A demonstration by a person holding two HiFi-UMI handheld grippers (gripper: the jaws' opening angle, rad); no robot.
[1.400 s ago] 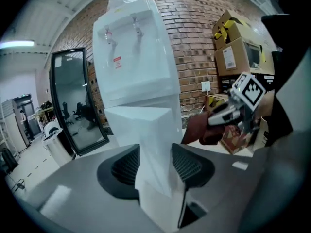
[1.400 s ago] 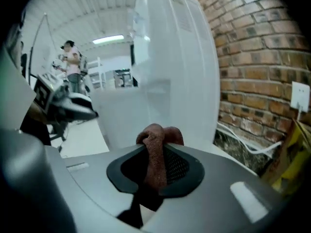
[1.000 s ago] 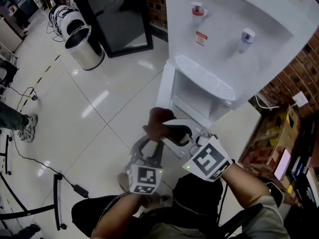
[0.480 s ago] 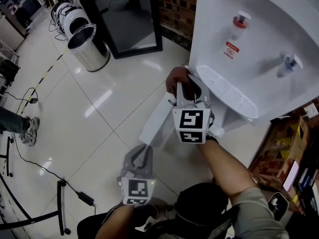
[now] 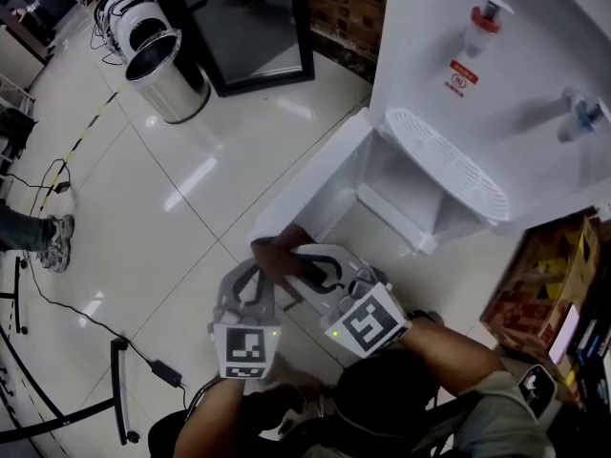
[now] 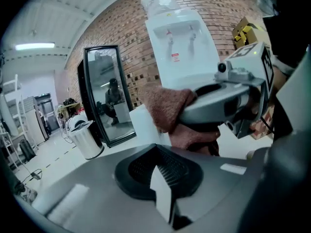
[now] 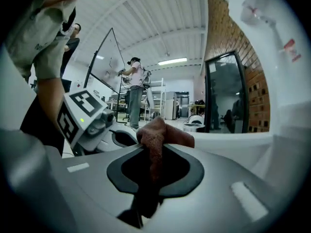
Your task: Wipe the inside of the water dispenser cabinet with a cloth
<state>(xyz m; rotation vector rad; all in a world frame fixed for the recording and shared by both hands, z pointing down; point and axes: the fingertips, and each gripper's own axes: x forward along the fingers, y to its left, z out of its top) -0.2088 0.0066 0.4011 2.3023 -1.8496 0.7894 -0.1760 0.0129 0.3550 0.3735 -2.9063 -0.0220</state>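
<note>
Right gripper view, jaws: my right gripper (image 7: 148, 176) is clamped on the cloth (image 7: 160, 132). The brown fabric runs down through the slit between the jaws, and a bunched fold stands up above them.
Left gripper view, jaws: my left gripper (image 6: 163, 188) has its jaws drawn nearly together with nothing gripped. I see only a thin pale sliver in the slit.
Grippers, relative position: they sit side by side in front of the cabinet (image 5: 401, 194), left beside right. The cloth end of the right one crosses just ahead of the left one's tips.
Cloth, place: it is outside the cabinet, near the free edge of the open door (image 5: 315, 189), and it touches no inner wall.
Door: white, swung wide open from the cabinet toward me.
Cabinet: white inside. I cannot make out any contents from the head view.
Drip tray (image 5: 444, 160): a white slotted grid directly above the cabinet opening.
Taps: the red tap (image 5: 485, 22) and the blue tap (image 5: 582, 122) sit above the tray on the water dispenser (image 5: 430, 46).
Cardboard box (image 5: 539, 275): on the floor just beside the cabinet, on my right.
Mirror (image 5: 258, 22): dark-framed, against the brick wall to the left of the cabinet.
Bin (image 5: 167, 79): a steel bin on the tiles beyond the mirror, well apart from the cabinet.
</note>
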